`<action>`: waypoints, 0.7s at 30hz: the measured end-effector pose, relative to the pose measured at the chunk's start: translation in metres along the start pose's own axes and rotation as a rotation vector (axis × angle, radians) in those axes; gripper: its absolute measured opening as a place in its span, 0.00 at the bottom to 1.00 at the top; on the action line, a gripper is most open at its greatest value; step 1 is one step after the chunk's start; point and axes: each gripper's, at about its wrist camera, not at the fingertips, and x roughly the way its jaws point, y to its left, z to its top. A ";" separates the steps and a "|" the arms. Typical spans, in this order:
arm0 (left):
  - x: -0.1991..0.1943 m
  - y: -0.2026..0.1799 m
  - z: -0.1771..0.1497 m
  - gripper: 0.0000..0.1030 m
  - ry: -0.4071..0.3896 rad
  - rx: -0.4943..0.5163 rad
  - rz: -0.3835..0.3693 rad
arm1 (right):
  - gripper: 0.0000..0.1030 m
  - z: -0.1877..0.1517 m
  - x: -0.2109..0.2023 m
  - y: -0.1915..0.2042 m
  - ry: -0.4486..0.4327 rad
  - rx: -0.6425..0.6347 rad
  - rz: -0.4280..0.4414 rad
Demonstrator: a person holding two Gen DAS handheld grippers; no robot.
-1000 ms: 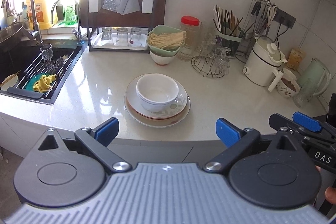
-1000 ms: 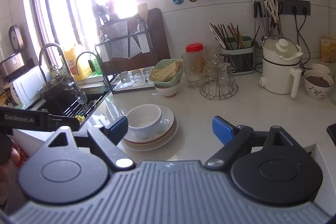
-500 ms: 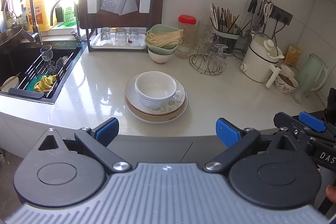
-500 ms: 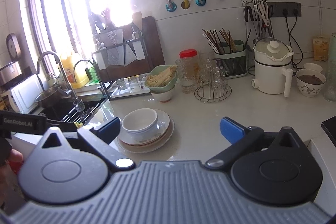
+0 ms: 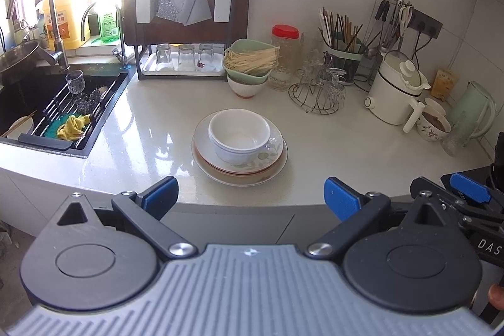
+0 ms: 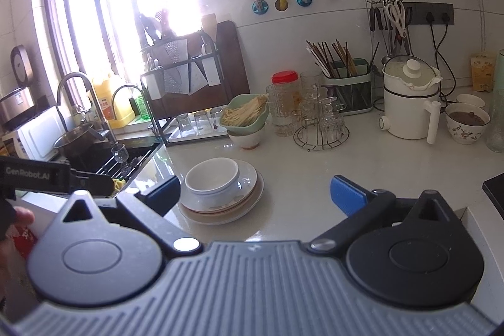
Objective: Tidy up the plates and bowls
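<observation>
**Stacked crockery waits on the counter, both grippers empty**

We see a white bowl (image 5: 239, 134) sitting in the middle of a stack of plates (image 5: 240, 162), near the front edge of the pale counter (image 5: 151, 128). We judge the bowl to be glazed ceramic: stiff, smooth, fairly heavy for its size, slippery under rubber pads, and likely to chip if knocked. Its thick upright rim looks like the best place to take hold, one finger inside and one outside. The plates are shallow and round; the top one carries a green leaf pattern, and the ones below show a brownish rim. Their thin, low edges lie close to the counter, so we expect them to be harder to pinch, and they would slide on each other if tilted.

The left gripper (image 5: 250, 194) hangs in front of the counter edge, its blue fingers wide apart and holding nothing. The right gripper (image 6: 255, 191) is likewise spread wide and empty, with the stack just beyond its left finger.

Farther back stand a green bowl of noodles (image 5: 249, 60) on a white bowl, a red-lidded jar (image 5: 285, 52), a wire rack of glasses (image 5: 318, 90) and a white kettle (image 5: 397, 90). The dark sink (image 5: 56, 112) lies to the far left.
</observation>
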 end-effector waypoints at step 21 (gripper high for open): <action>0.000 0.000 -0.005 0.98 0.006 0.002 -0.006 | 1.00 -0.004 -0.005 0.000 0.003 -0.001 -0.005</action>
